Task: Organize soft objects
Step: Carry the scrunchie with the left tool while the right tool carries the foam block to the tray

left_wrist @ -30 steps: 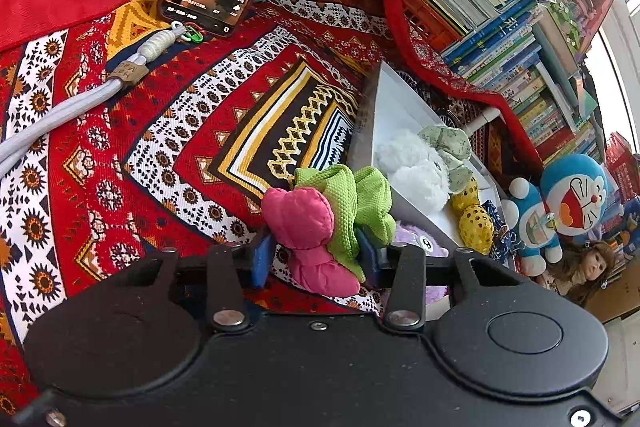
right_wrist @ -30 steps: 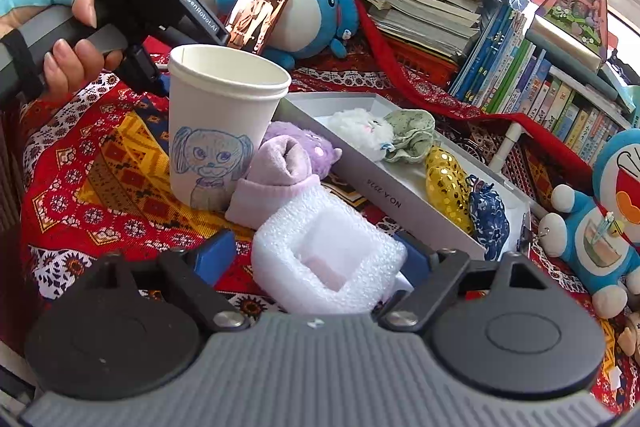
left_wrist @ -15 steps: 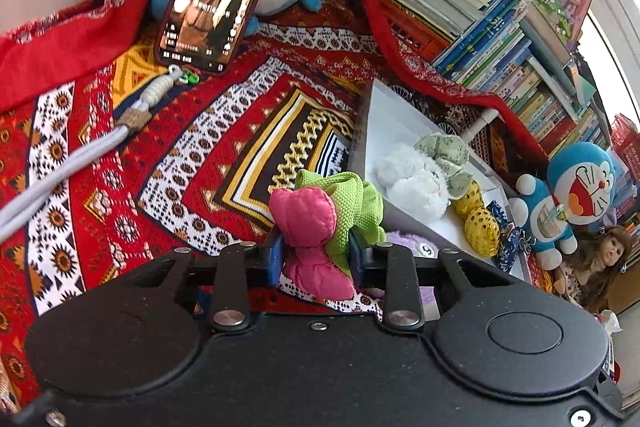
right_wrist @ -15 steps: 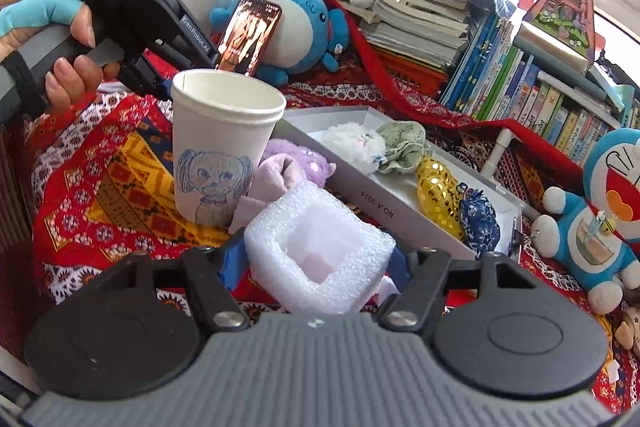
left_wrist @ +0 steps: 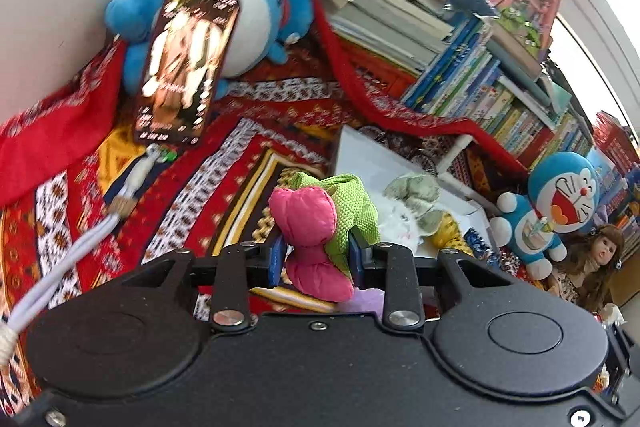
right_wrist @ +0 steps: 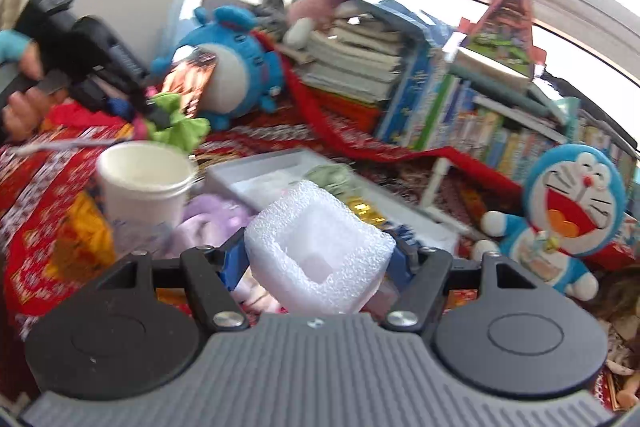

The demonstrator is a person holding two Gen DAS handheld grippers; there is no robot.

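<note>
Both grippers have lifted since a second ago: left gripper pinches the pink-green toy, right gripper clamps the foam block (slightly squashed). Carry both over the tray, then release gently.

A pink-and-green fabric soft toy is showing quilted texture; the white foam block is appearing pebbled; the red geometric-patterned cloth is displaying yellow, white and black bands.
</note>
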